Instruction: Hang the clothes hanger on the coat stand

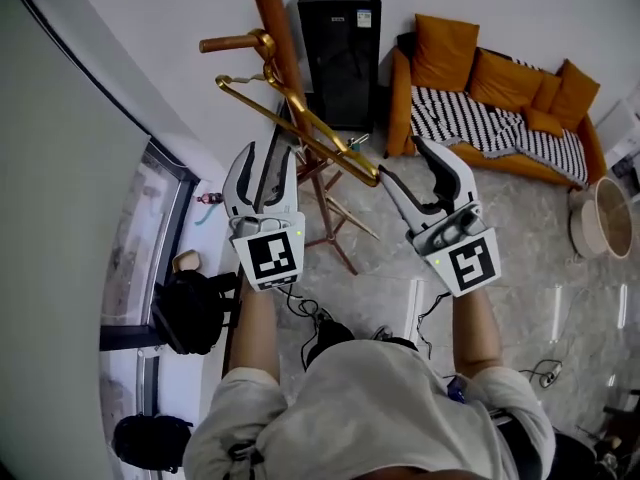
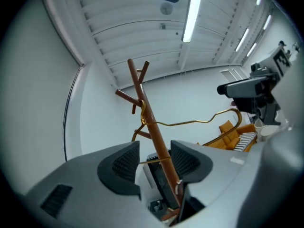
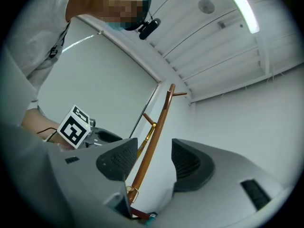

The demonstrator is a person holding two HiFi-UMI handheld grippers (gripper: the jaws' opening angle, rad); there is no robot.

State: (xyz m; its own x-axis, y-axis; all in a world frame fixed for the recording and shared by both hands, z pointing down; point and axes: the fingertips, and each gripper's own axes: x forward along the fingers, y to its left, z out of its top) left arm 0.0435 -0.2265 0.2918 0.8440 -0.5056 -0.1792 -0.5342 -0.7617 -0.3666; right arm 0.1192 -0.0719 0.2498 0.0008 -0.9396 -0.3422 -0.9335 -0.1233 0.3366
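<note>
1. Gold metal clothes hanger (image 1: 335, 148) hangs by its hook over a side peg of the brown wooden coat stand (image 1: 275, 18), in the upper middle of the head view. Its body slants down toward the frame's centre.
2. In the left gripper view the hanger (image 2: 190, 122) runs from the stand's pole (image 2: 159, 144) out to the right edge of the frame, and its curved end lies close to the other gripper.
3. The left gripper (image 1: 268, 158) sits left of centre in the head view, with its tips just below the hanger. In its own view (image 2: 154, 160) the jaws stand released and apart. The pole and the hanger's thin lower bar show in the gap beyond them.
4. The right gripper (image 1: 402, 158) sits right of centre, with one jaw tip just beside the hanger's lower end. In its own view (image 3: 154, 163) the jaws are spread and grasp nothing. The pole (image 3: 146, 160) and a bit of the hanger (image 3: 148, 134) show past them.
5. A black box-shaped cabinet (image 1: 340, 48) stands behind the stand at the top. An orange sofa (image 1: 500, 83) fills the upper right.
</note>
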